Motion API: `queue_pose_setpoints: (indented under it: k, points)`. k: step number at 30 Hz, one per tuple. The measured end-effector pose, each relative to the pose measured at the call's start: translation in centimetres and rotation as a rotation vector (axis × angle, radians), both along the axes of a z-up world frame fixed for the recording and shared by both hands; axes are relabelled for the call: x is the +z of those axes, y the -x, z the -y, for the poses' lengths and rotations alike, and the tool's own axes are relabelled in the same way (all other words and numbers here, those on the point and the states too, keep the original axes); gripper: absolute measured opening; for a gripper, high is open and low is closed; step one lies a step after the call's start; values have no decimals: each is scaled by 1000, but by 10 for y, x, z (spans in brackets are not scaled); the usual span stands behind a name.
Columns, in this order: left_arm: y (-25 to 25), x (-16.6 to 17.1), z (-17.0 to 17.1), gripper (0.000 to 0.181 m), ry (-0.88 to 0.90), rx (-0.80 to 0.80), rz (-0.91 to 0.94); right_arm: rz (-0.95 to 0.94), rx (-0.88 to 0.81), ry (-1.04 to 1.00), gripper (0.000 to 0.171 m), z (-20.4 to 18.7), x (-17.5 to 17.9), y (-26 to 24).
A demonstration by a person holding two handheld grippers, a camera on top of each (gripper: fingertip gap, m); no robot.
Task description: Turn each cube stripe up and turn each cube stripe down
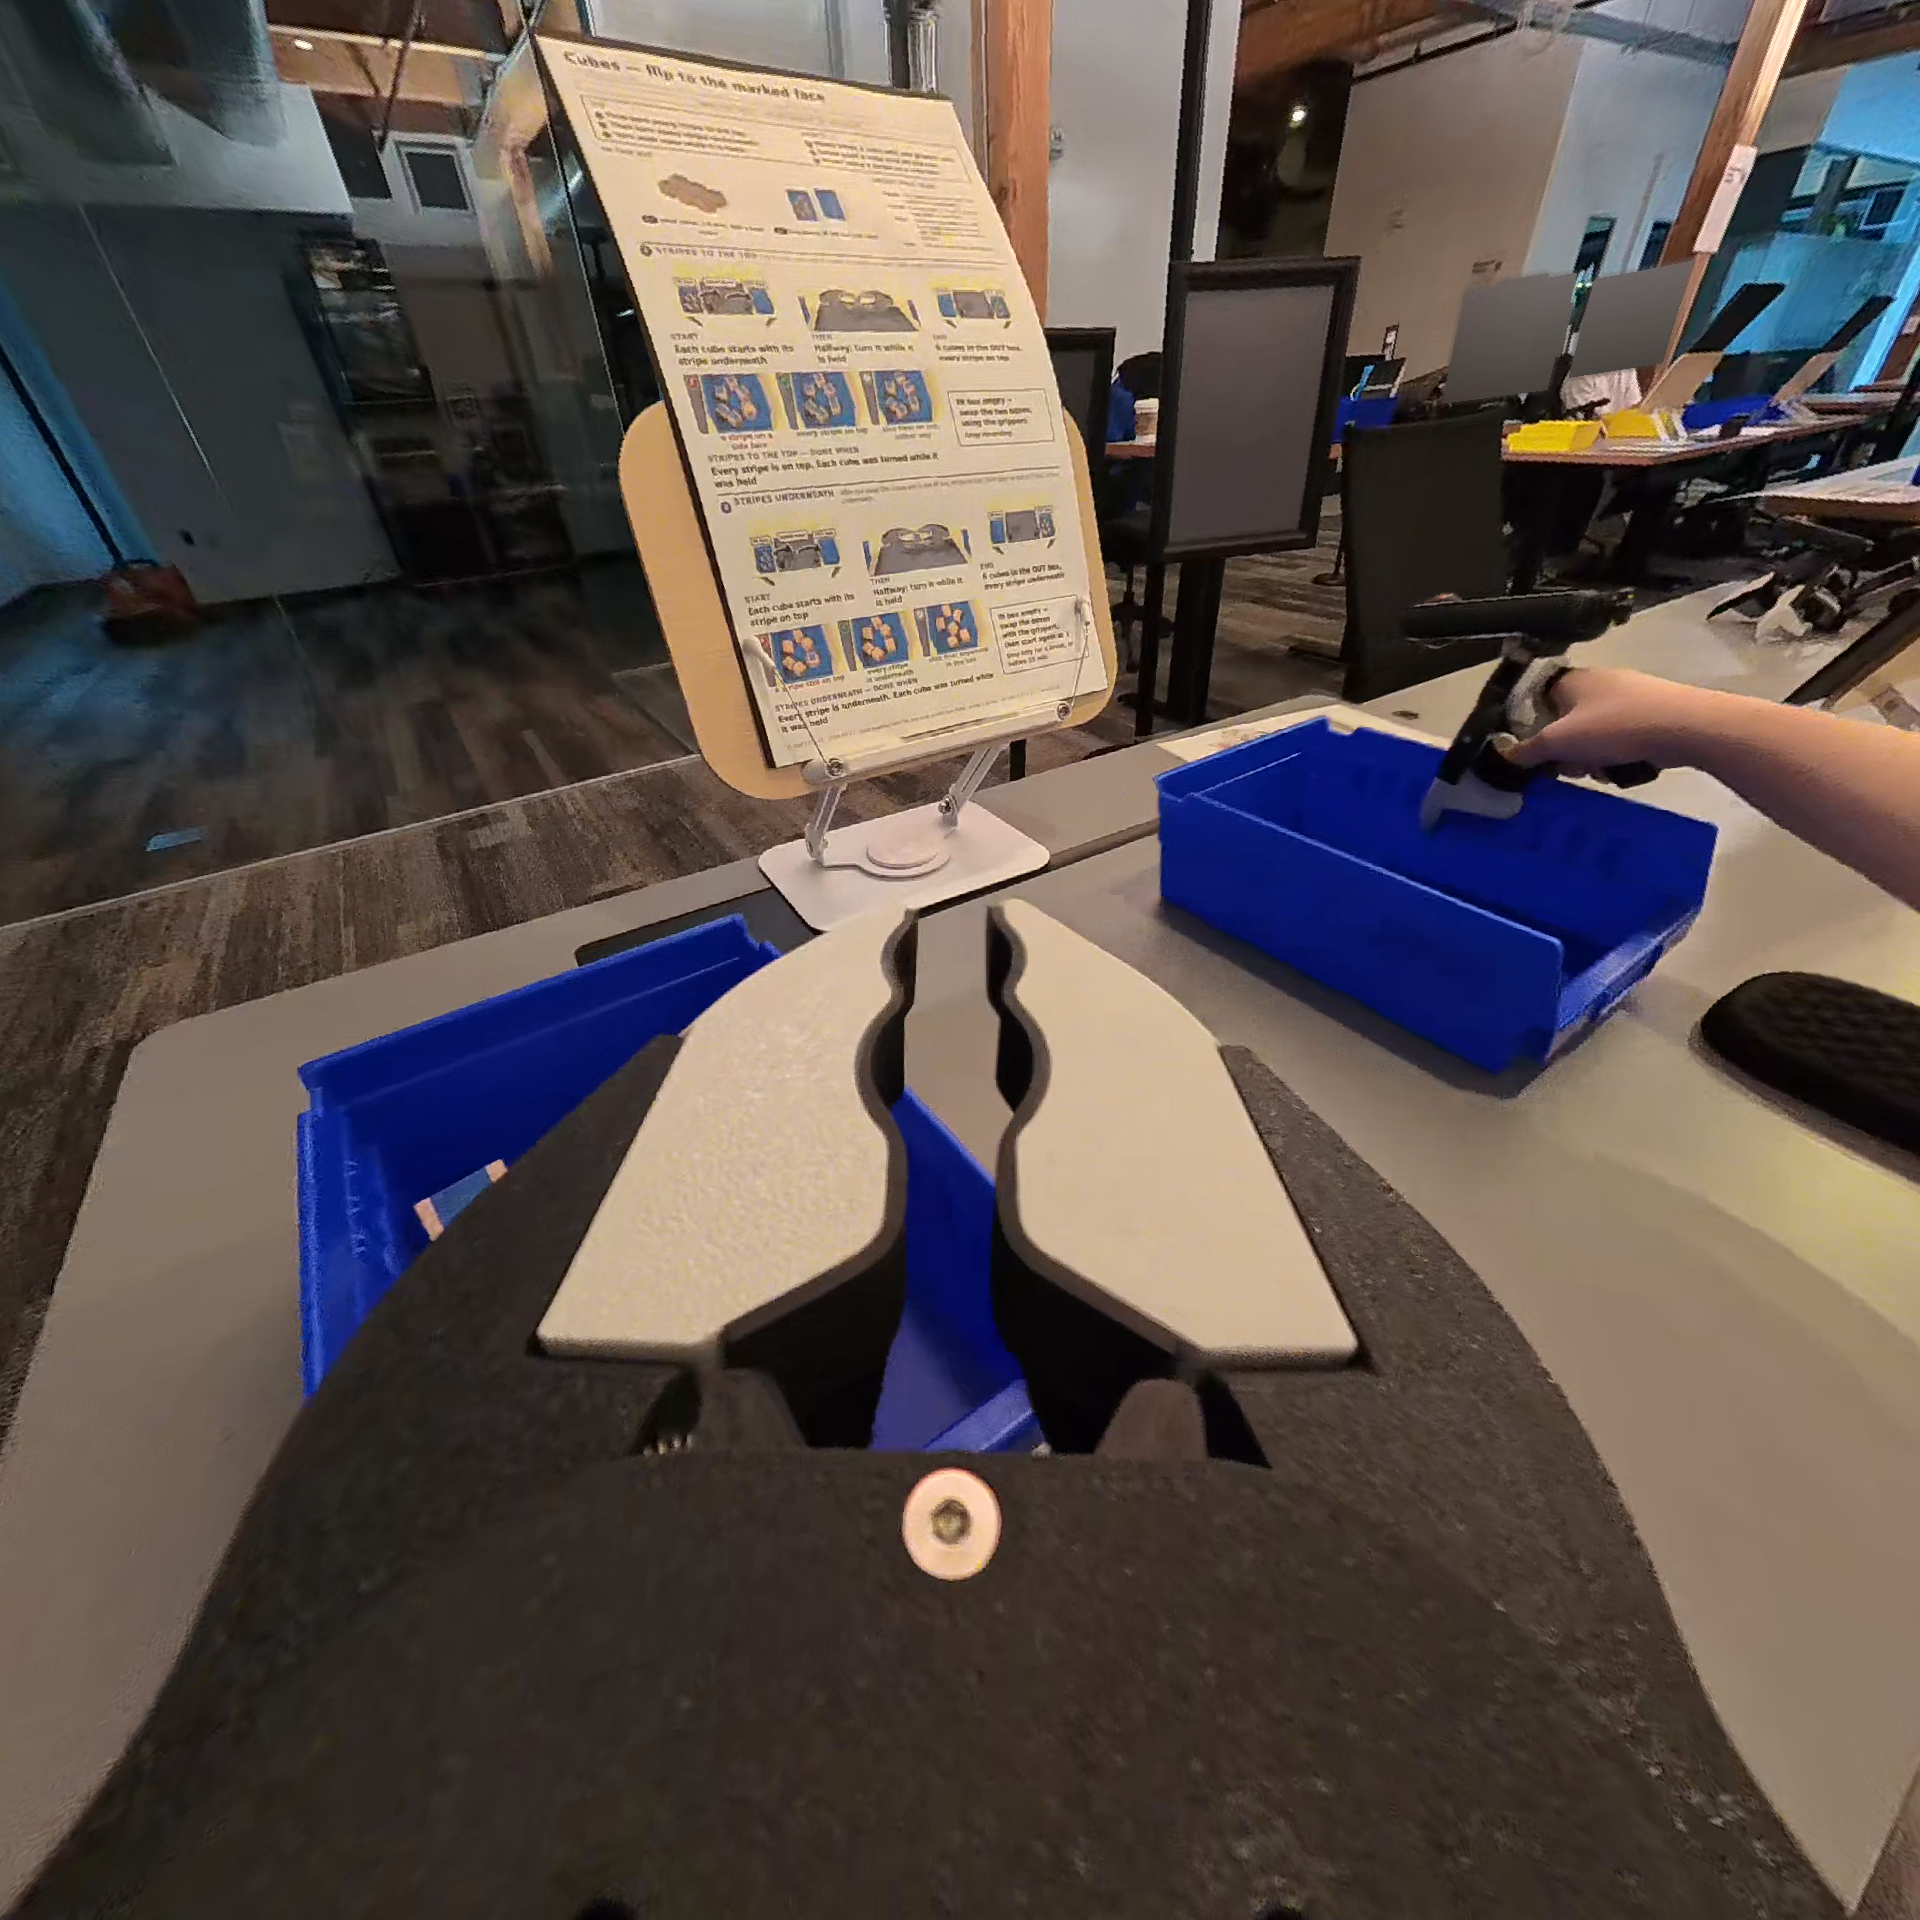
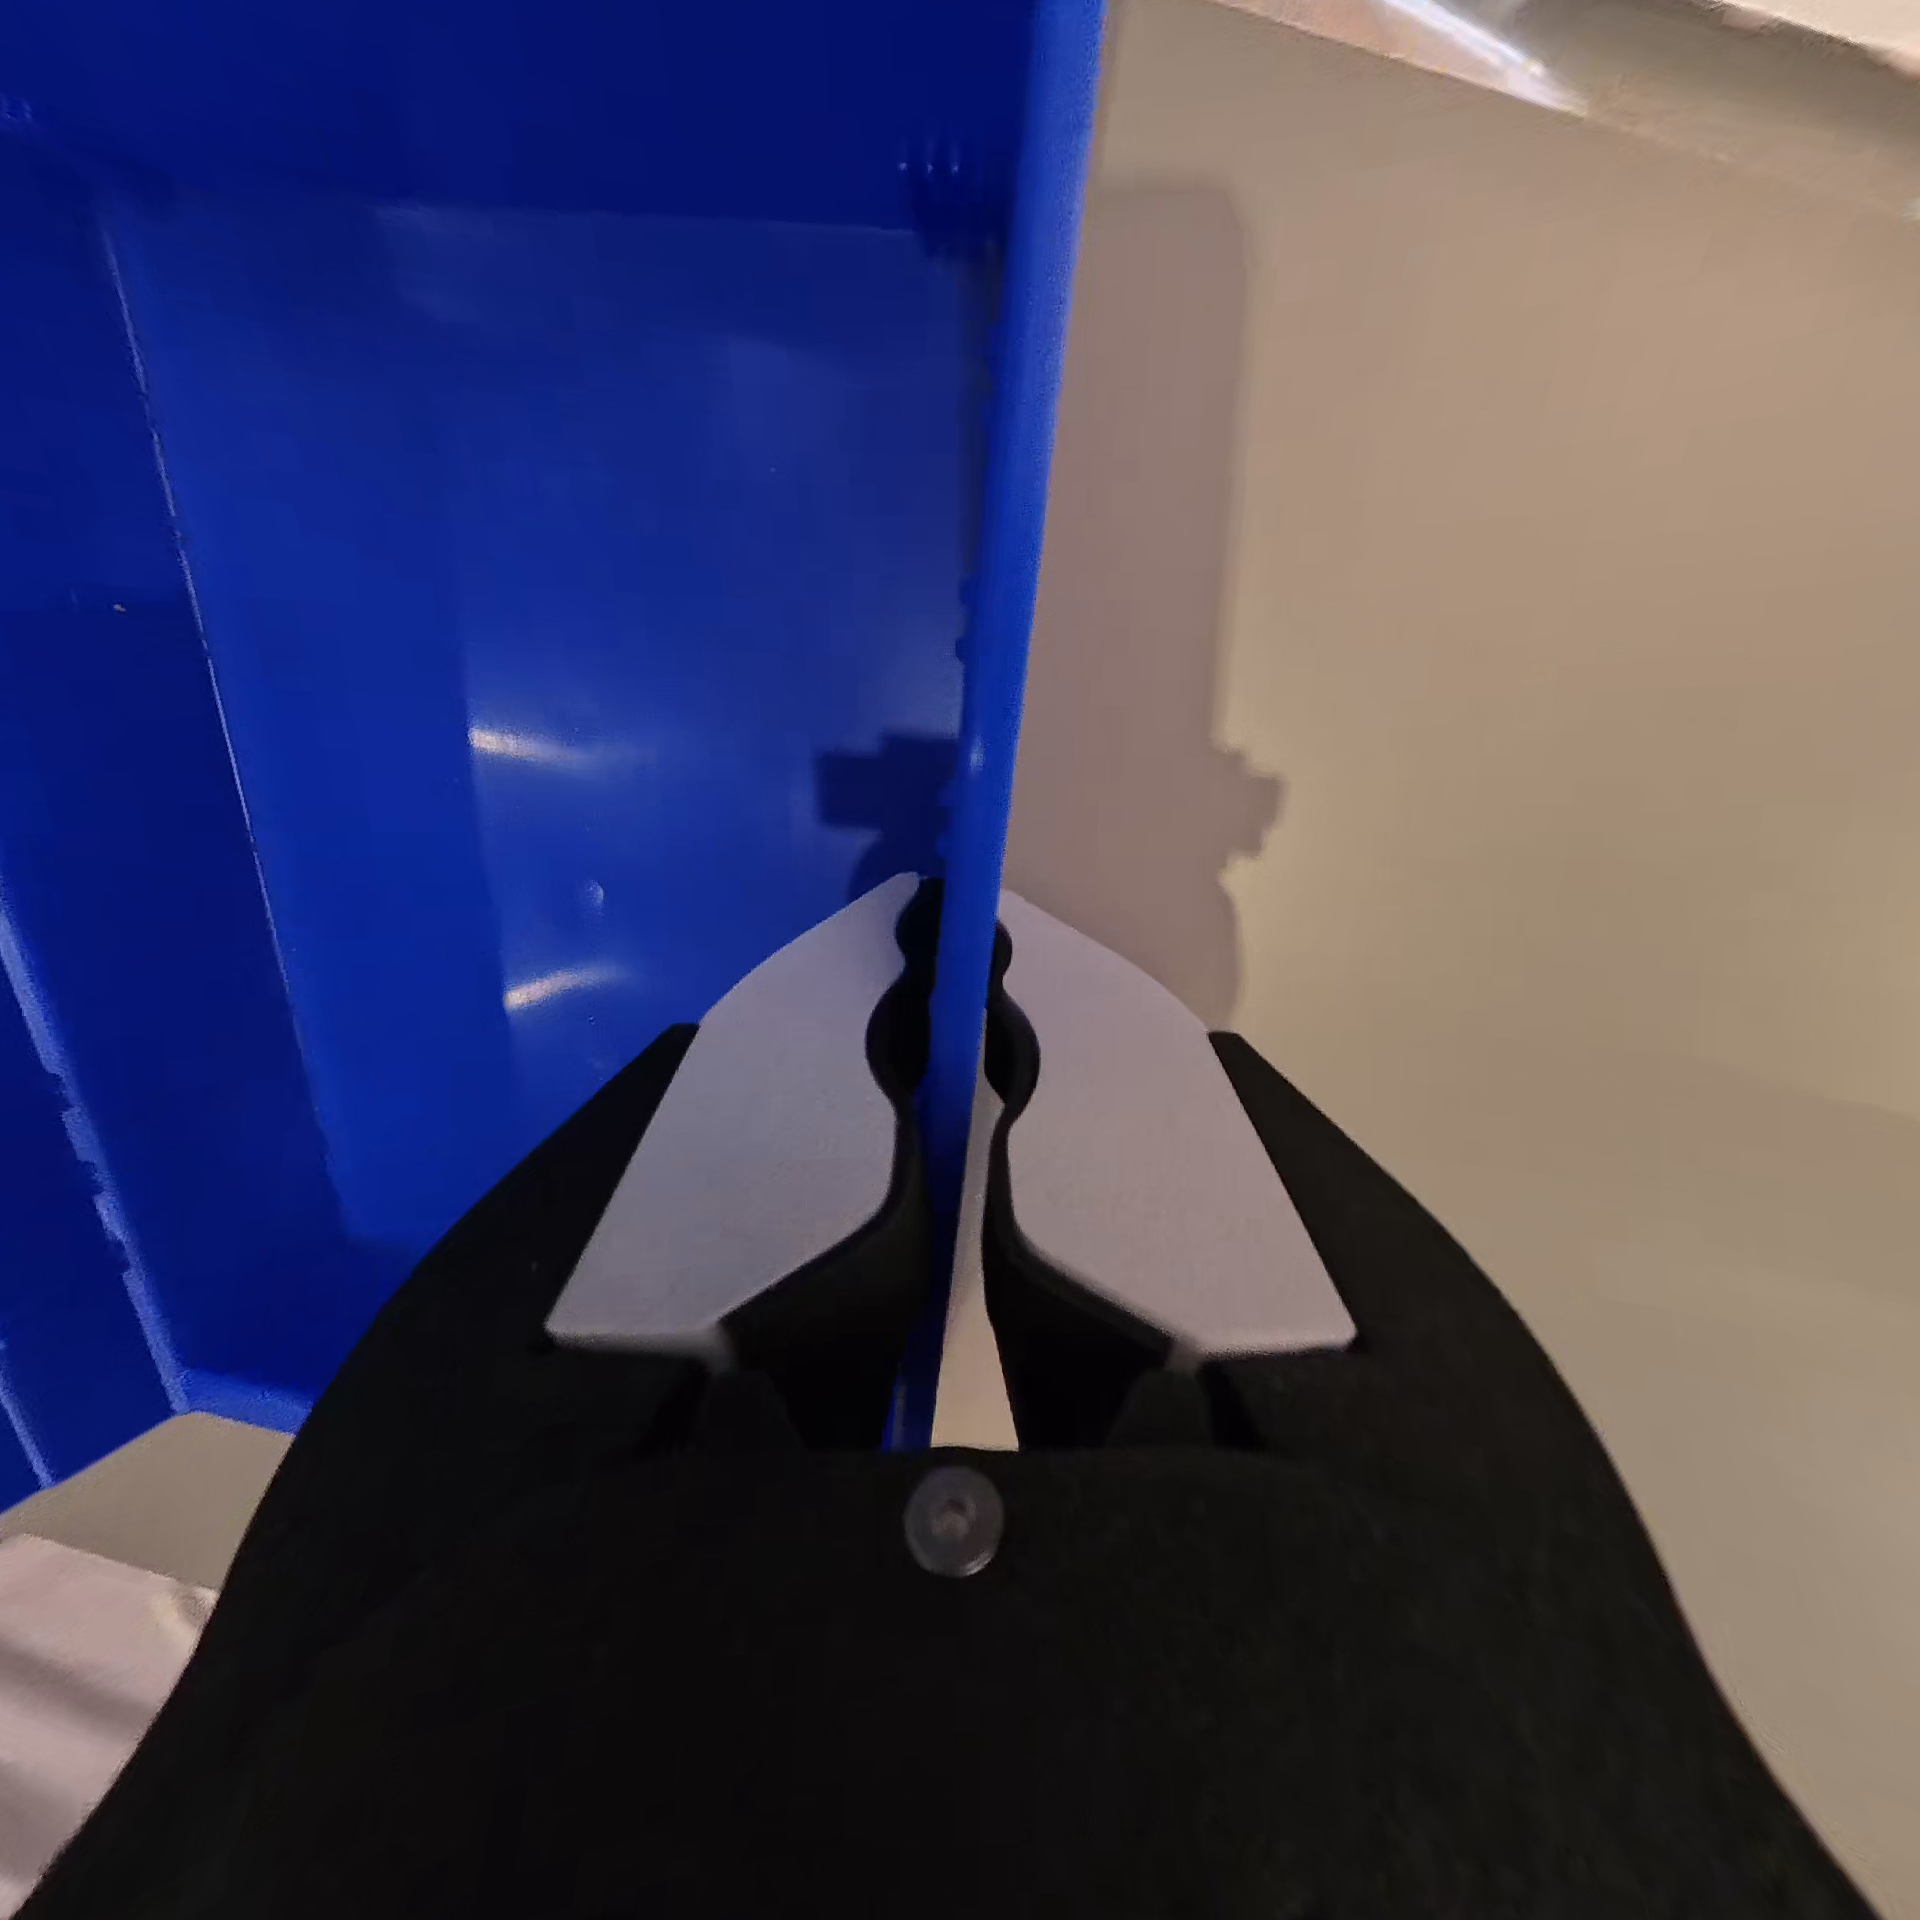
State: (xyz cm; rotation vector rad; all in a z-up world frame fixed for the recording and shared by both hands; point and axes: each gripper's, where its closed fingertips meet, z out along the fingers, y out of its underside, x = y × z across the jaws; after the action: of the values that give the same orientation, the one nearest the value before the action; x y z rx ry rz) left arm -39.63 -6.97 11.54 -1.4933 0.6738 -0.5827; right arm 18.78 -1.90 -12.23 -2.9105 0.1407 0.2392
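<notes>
- The left gripper [image 1: 951, 925] hangs above the near blue bin [image 1: 416, 1122], its two grey fingers [image 1: 769, 1143] parted by a narrow gap with nothing between them.
- In the left wrist view that near bin sits at about 8 o'clock of the gripper; its right wall passes under the fingers.
- One wooden cube [image 1: 457, 1195] shows inside the near bin at 9 o'clock, mostly hidden by the gripper body, with a blue stripe visible on the face turned toward the camera; whether more cubes lie in that bin cannot be told.
- The far blue bin [image 1: 1351, 914] stands on the grey table [image 1: 1558, 1299] at about 2 o'clock, well apart from the near bin, and no cubes show in it.
- The right gripper [image 2: 961, 904] is closed on the side wall of the far blue bin [image 2: 1029, 520], one finger inside and one outside, the thin wall pinched between the tips.
- From the left wrist view, the right gripper [image 1: 1470, 805] reaches into the far bin at its right wall, held by a person's hand [image 1: 1590, 727].
- An instruction sheet on a stand [image 1: 831, 416] rises at 12 o'clock, behind both bins.
- A black wrist-rest pad [image 1: 1829, 1049] lies at 3 o'clock, near the far bin's front corner.
</notes>
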Motion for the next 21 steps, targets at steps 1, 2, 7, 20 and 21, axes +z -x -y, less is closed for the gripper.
queue_pose_setpoints:
  k: [1,2,7,20,21]
  points:
    - [-3,0,0,14,2,-4,4,-5,-16,-2,6,4,0,-12]
    - [-6,0,0,15,5,-11,11,-10,-32,-4,6,9,0,-24]
    - [-21,-3,-2,18,24,-31,28,-5,-74,-5,6,28,-1,-73]
    - [-74,-18,-9,12,67,-103,-64,23,-121,-26,6,51,-2,-131]
    - [-75,-18,-11,13,70,-103,-60,45,-105,-26,7,51,-2,-131]
